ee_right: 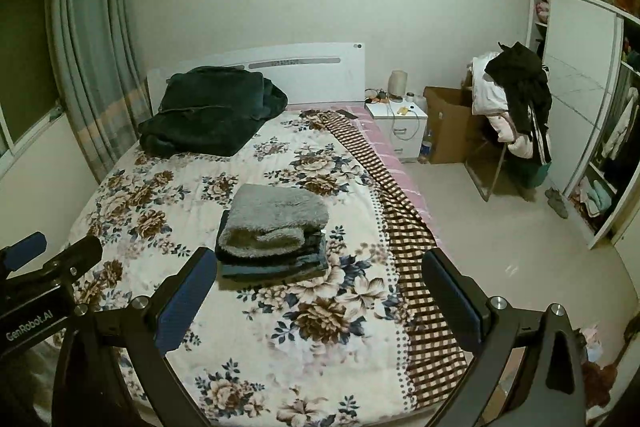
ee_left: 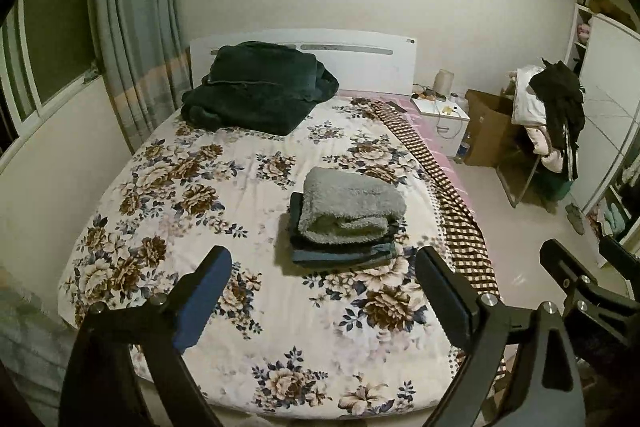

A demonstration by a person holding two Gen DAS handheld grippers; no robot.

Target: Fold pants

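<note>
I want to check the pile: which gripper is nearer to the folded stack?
Hard to say: the folded stack lies ahead of the open left gripper and the open right gripper, touching neither.

Your left gripper (ee_left: 324,297) points forward and down, jaws spread wide, nothing between the blue pads. Its fingers (ee_left: 204,301) show dark frames with silver bolts at the knuckles. Your right gripper (ee_right: 320,297) has the same pose: tilted down, jaws wide apart, pads bare, gripping nothing. Both hang in the air, touching nothing. The two sit side by side, close together. In the left wrist view the right gripper's black frame pokes in at the lower right edge; in the right wrist view the left gripper's body, with white lettering, shows at the lower left. Your hands and arms are out of view.
</note>
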